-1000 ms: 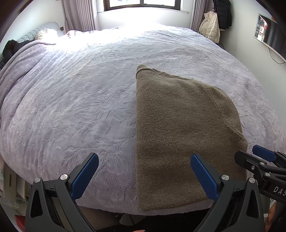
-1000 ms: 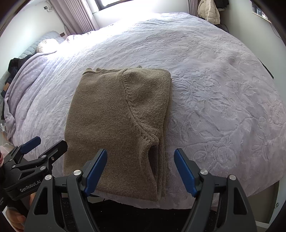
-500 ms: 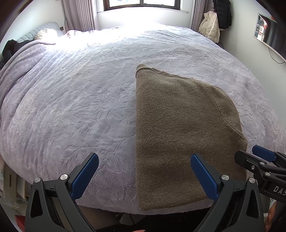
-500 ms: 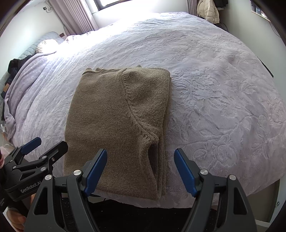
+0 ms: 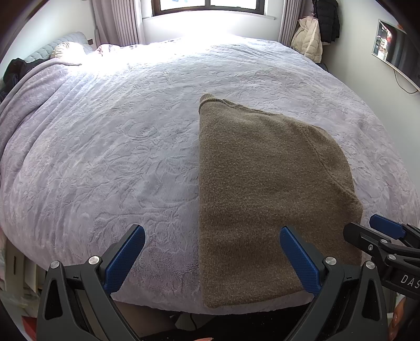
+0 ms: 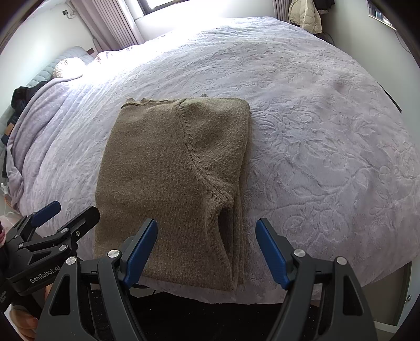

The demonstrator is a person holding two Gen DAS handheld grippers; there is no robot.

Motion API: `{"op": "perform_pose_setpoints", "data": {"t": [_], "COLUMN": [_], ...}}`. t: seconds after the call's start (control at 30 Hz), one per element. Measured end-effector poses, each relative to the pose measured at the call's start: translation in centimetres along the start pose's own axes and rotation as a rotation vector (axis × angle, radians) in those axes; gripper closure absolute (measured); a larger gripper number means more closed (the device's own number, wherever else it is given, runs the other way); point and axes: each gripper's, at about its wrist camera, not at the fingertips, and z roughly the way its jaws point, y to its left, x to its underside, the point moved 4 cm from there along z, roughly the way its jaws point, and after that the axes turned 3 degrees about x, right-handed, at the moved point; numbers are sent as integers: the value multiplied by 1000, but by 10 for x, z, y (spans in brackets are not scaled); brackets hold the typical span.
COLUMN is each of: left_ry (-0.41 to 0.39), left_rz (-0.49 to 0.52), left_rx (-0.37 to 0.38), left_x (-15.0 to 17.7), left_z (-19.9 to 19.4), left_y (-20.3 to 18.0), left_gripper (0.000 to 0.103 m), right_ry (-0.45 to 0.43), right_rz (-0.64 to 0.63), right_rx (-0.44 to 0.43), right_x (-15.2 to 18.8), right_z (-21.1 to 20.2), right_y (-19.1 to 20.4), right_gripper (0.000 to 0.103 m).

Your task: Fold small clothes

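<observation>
- Broadly, a big bed [image 5: 110, 147] under a pale lilac cover with a raised leaf pattern is filling almost all of both wrist views, its near edge curving along the bottom.
- Bright daylight is pouring from a window [image 5: 210, 5] at the far side, with curtains [image 5: 123, 21] hanging beside it and a cream coat [image 5: 308, 39] hanging in the far right corner.
- A pillow [image 5: 65, 48] is lying at the far left end of the bed, and dark clothing [image 5: 15, 70] is bunching against the left edge.
- An olive-brown knitted sweater [image 6: 168, 168] is lying folded into a long rectangle on the cover — its near end is reaching the bed's near edge, and a sleeve seam is running down its right half.
- The left gripper [image 5: 212, 255] is hovering above the near edge with its blue pads spread wide; the sweater's left border is showing between them, and nothing is being pinched.
- The right gripper [image 6: 206, 248] is hovering over the sweater's near right corner — its blue pads are standing wide apart, clear of the knit.
- A fingertip [image 5: 397, 314] is just showing at the lower right of the left view.
</observation>
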Motion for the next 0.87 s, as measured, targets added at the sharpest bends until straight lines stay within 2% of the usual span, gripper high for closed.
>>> {"op": "perform_pose_setpoints", "data": {"t": [0.87], "left_ry": [-30], "left_rz": [13], "left_rx": [6], "left_x": [-2], "left_z": [-3], "left_y": [4], "left_gripper": [0], "right_ry": [4], "right_rz": [-1], "right_rx": [14], "right_x": [6], "right_z": [2], "right_y": [3], "right_gripper": [23]}}
